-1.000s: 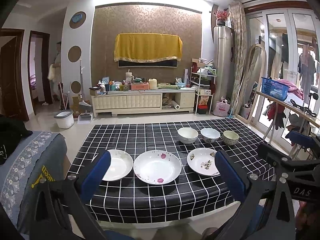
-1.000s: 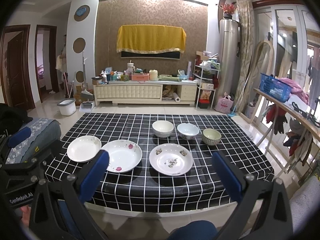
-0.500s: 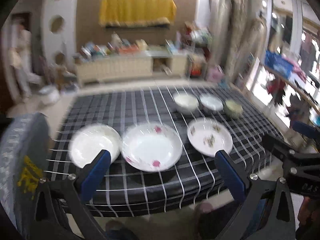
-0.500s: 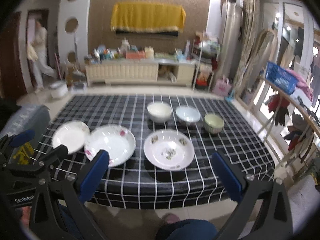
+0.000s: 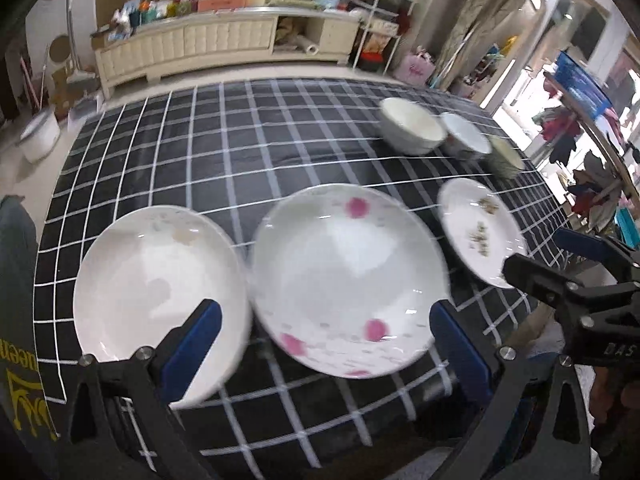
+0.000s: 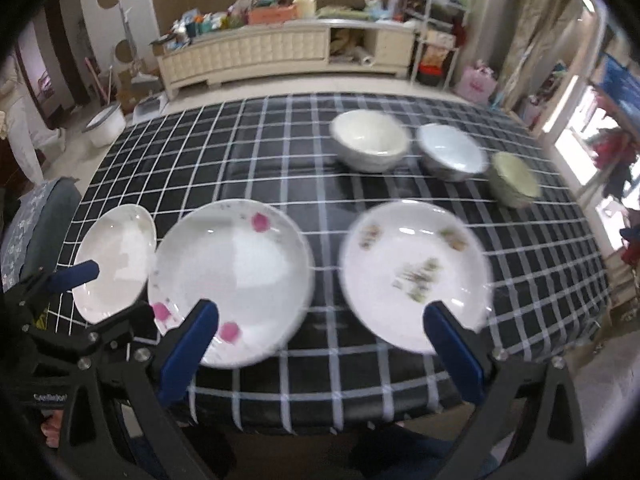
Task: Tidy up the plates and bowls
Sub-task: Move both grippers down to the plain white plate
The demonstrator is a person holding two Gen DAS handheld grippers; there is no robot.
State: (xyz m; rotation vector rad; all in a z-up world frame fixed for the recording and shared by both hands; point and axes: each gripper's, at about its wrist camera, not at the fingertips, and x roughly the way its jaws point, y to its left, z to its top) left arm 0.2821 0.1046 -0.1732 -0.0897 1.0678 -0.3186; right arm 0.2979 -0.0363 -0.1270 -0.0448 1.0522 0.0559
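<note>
Three white plates lie in a row near the front edge of the black checked table (image 6: 280, 152). The left plate (image 5: 156, 284) (image 6: 116, 260) is plain. The middle plate (image 5: 344, 276) (image 6: 232, 280) has pink spots. The right plate (image 5: 480, 228) (image 6: 412, 272) has small green marks. Behind them stand a white bowl (image 6: 370, 144) (image 5: 412, 126), a pale blue bowl (image 6: 452, 152) (image 5: 466, 140) and a green bowl (image 6: 514, 178) (image 5: 506, 156). My left gripper (image 5: 324, 352) is open above the front of the middle plate. My right gripper (image 6: 320, 344) is open over the gap between the middle and right plates. Both are empty.
A cushioned grey chair (image 6: 36, 224) stands at the table's left end. A long white cabinet (image 6: 280, 52) with clutter runs along the back wall. A white bucket (image 6: 106, 124) sits on the floor at left. A clothes rack (image 5: 592, 128) stands at right.
Both grippers have moved forward and tilted down toward the plates, which now look much larger. Both stay open. The dishes have not moved.
</note>
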